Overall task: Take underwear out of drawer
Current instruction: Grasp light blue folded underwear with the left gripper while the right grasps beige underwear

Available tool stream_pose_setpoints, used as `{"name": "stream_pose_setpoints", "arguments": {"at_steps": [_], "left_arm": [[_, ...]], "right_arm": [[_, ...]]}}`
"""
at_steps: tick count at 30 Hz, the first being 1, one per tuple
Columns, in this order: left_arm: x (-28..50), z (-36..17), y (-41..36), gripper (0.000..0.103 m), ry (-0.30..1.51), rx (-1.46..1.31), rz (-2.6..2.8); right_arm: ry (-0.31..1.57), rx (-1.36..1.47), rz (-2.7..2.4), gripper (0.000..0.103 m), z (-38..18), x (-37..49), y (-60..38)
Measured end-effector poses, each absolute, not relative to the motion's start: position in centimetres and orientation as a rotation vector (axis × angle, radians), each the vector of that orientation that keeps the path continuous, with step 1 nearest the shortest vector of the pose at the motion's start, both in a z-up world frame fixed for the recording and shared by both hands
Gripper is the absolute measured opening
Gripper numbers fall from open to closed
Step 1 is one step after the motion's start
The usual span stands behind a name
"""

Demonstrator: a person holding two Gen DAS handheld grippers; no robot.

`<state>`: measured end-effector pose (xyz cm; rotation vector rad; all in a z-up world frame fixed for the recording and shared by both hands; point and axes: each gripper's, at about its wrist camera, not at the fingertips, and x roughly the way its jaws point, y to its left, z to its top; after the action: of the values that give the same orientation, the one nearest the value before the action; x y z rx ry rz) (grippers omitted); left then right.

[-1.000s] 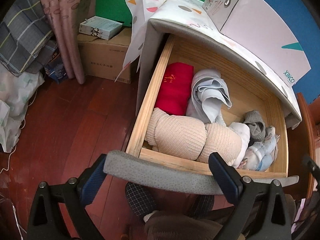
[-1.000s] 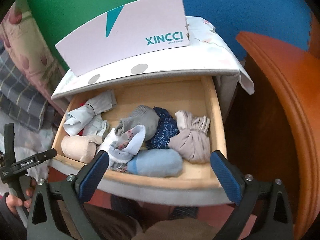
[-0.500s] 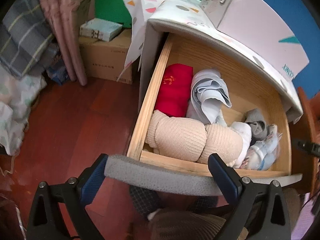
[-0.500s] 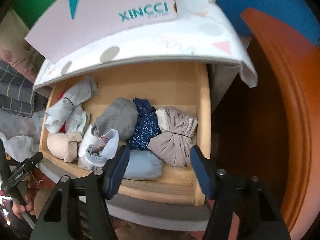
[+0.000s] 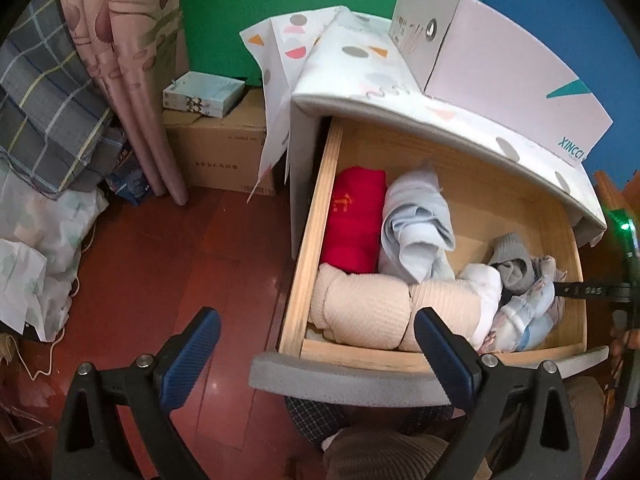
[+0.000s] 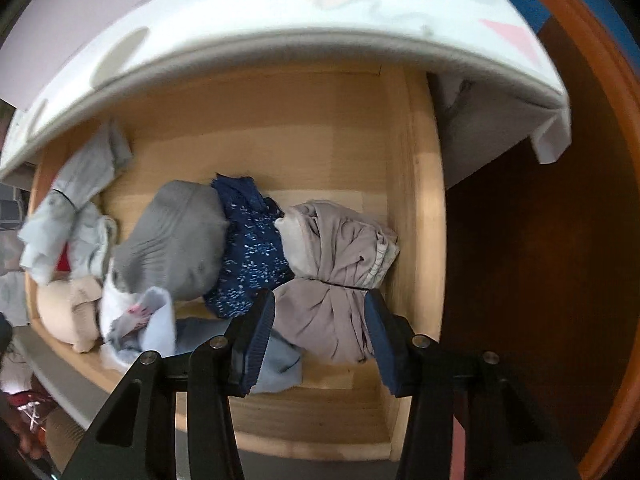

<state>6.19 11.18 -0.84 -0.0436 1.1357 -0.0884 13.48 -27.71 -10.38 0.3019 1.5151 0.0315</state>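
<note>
The wooden drawer (image 5: 308, 248) stands pulled open, full of rolled garments. In the right wrist view my right gripper (image 6: 320, 332) is inside it, jaws partly closed on either side of a taupe rolled underwear (image 6: 336, 276) at the drawer's right end; I cannot tell whether the pads touch it. A navy patterned piece (image 6: 252, 248) and a grey roll (image 6: 176, 240) lie left of it. My left gripper (image 5: 316, 348) is open and empty, in front of the drawer's front left corner. The right gripper's finger (image 5: 584, 290) shows there over the right-hand garments.
A red roll (image 5: 354, 220), a pale blue garment (image 5: 416, 228) and beige rolls (image 5: 364, 308) fill the drawer's left part. A white XINCCI box (image 5: 504, 76) sits on the cabinet top. A cardboard box (image 5: 224, 152), curtain and bedding are at left. An orange wooden edge (image 6: 600, 80) is at right.
My right gripper has moved down into the drawer and its jaws have narrowed around the taupe roll. My left gripper has shifted left off the drawer front.
</note>
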Motion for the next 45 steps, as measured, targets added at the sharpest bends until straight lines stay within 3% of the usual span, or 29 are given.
{"name": "stream_pose_setpoints", "arguments": {"at_steps": [14, 20, 45], "left_arm": [[8.6, 0.6, 8.5, 0.1, 1.156, 0.035, -0.158], [10.6, 0.6, 5.9, 0.1, 1.17, 0.086, -0.184], [16.7, -5.0, 0.0, 0.099, 1.333, 0.126, -0.217]], "right_arm": [[1.559, 0.152, 0.004, 0.048, -13.5, 15.2, -25.9], [1.581, 0.035, 0.02, 0.055, -15.0, 15.8, -23.7], [1.603, -0.139, 0.089, 0.053, -17.7, 14.1, -20.9]]}}
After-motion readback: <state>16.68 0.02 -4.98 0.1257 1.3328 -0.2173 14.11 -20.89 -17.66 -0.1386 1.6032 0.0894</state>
